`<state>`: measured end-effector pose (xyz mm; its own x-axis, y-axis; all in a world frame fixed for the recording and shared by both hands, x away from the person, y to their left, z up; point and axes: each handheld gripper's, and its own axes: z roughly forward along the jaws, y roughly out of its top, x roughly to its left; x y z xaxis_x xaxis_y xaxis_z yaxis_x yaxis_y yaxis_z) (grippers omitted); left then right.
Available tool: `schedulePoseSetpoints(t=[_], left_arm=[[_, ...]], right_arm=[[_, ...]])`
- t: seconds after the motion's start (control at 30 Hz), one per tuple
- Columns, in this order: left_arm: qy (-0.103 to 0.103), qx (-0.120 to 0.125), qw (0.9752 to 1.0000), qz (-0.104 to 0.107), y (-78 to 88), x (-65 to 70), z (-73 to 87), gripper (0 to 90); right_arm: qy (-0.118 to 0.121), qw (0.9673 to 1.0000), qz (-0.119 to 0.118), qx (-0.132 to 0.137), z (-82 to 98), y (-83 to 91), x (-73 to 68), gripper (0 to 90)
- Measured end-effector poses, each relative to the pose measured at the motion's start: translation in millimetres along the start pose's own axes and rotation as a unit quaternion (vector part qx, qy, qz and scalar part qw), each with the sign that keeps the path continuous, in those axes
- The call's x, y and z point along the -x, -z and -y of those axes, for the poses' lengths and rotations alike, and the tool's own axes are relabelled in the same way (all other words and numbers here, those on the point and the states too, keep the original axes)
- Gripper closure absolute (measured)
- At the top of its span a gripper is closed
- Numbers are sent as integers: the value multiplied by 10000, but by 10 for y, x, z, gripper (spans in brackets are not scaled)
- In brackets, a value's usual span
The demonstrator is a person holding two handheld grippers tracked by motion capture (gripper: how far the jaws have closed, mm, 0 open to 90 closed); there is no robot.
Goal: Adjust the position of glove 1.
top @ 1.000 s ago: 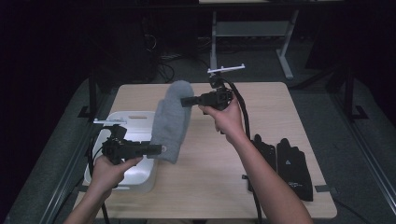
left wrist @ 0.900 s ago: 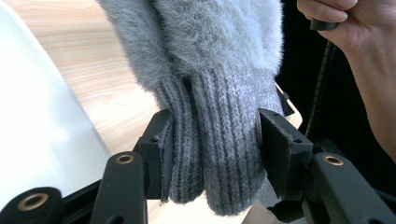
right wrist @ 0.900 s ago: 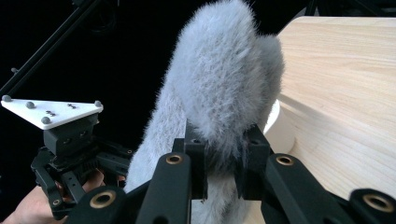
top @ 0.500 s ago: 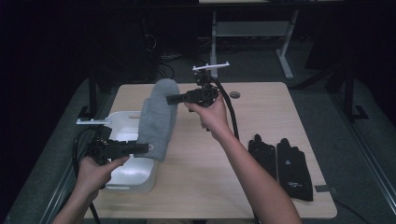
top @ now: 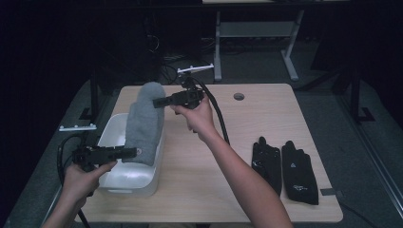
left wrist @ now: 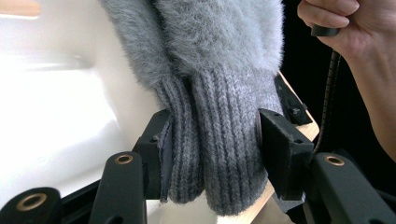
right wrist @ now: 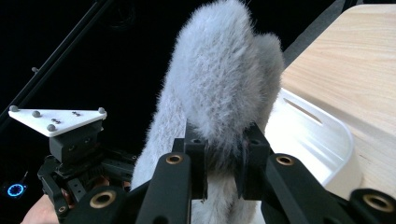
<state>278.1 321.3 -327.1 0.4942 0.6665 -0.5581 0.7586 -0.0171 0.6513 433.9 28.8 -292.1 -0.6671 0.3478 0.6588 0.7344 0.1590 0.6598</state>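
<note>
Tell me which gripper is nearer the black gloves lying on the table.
Right. The right gripper, shut on the grey mitten, hangs up-table left of the black gloves. The left gripper clamps the mitten's cuff over the white bin, farther left.

A dim lab or workshop: beyond the wooden table (top: 266, 142), tangled cables (top: 164, 61) and a metal desk frame (top: 256, 33).

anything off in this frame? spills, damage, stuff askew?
Nothing spilled or damaged. The fluffy grey knit mitten is stretched between the left hand-held gripper, clamped on its ribbed cuff, and the right hand-held gripper, pinching its tip, above the white plastic bin. Two black gloves lie flat on the wooden table.
</note>
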Motion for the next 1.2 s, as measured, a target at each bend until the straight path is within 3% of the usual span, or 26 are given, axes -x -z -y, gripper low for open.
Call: schedulePoseSetpoints(t=[0.5, 1.2], left_arm=[[183, 107, 9997, -102, 143, -161, 108, 488], [499, -12, 9983, -285, 218, -424, 351, 482]], right_arm=[[-60, 9998, -167, -126, -8, -318, -7, 772], [-174, 9985, -134, -493, 119, -743, 99, 772]])
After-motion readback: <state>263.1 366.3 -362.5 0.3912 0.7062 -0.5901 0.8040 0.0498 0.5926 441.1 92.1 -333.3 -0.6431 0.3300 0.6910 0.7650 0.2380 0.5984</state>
